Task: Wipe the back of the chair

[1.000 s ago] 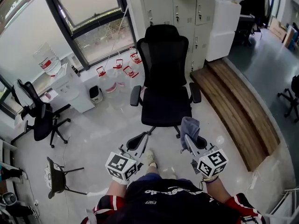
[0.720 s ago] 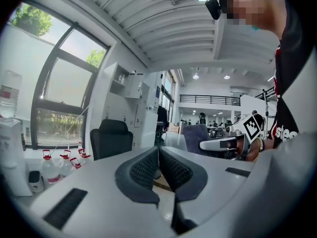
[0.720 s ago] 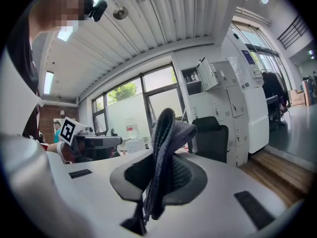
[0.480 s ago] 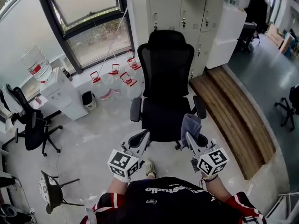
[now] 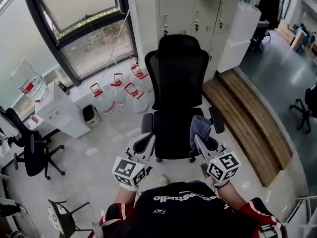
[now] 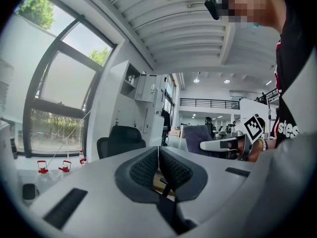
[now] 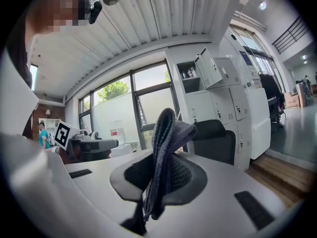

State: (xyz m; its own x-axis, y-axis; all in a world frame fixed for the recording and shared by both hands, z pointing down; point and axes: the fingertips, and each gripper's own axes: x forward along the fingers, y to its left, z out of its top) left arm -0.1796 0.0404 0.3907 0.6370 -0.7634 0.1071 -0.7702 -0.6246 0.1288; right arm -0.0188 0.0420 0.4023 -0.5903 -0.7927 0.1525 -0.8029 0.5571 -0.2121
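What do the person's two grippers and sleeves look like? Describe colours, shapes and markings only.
Both the left gripper and right gripper have pale grey, wedge-shaped bodies with dark, textured pads. Each carries a white cube printed with black square markers. The sleeves are dark with red and white bands.

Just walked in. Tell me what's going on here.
A person stands facing a black office chair with a gripper in each hand. The right gripper is shut on a folded grey cloth, held up in front of the seat. The left gripper is shut and empty beside it. The cloth is not yet on the backrest, so wiping has not begun.
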